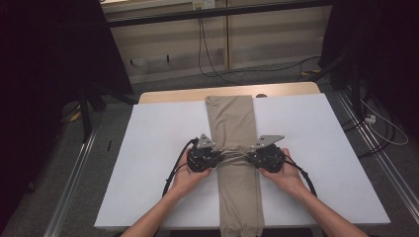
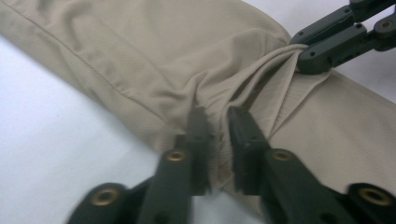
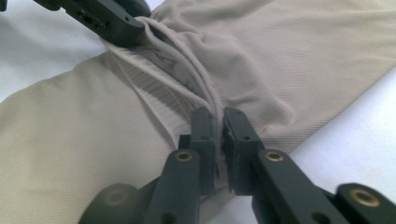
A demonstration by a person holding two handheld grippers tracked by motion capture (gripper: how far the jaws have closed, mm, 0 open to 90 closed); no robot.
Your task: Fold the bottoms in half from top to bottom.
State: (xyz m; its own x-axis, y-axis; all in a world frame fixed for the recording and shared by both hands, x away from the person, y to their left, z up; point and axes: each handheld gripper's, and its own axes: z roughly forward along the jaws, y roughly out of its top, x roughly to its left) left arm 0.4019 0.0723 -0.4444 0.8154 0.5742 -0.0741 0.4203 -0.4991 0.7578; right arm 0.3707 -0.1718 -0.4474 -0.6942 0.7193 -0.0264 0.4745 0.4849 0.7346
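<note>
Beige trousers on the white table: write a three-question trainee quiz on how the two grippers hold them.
1. True or false: the left gripper and the right gripper each pinch an opposite side edge of the beige trousers.
2. Multiple choice: between the two grippers the cloth is A) flat and smooth, B) gathered into taut folds, C) cut apart.
3. Fill in: the trousers lie as a long strip on the ____ table.

Key: 1 true; 2 B; 3 white.
</note>
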